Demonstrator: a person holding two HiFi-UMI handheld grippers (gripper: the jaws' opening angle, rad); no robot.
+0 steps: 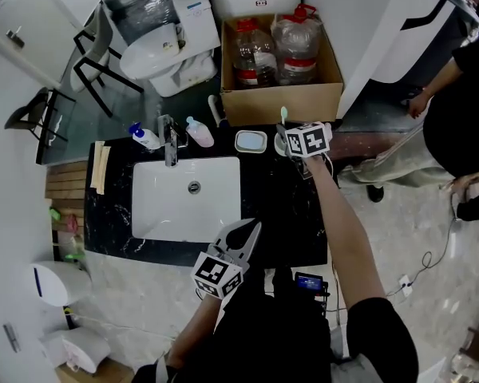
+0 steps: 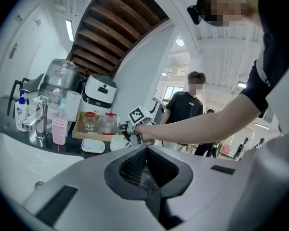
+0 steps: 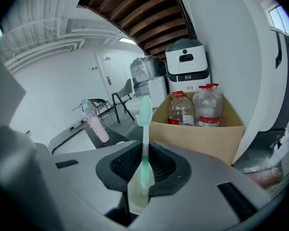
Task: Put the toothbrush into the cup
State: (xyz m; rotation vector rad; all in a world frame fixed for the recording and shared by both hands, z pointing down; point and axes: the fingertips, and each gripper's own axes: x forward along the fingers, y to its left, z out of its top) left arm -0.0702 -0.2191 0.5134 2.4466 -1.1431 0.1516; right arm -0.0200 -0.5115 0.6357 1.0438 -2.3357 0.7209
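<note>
I wear a black short-sleeved top [image 1: 291, 333]. My left tool [image 1: 254, 230] and right tool [image 1: 284, 131] are grey with dark ribbed pads, each bearing a white cube [image 1: 217, 274] with black square markers.

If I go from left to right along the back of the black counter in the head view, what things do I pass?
white bottle with a blue pump → faucet → pink bottle → soap dish → toothbrush
</note>
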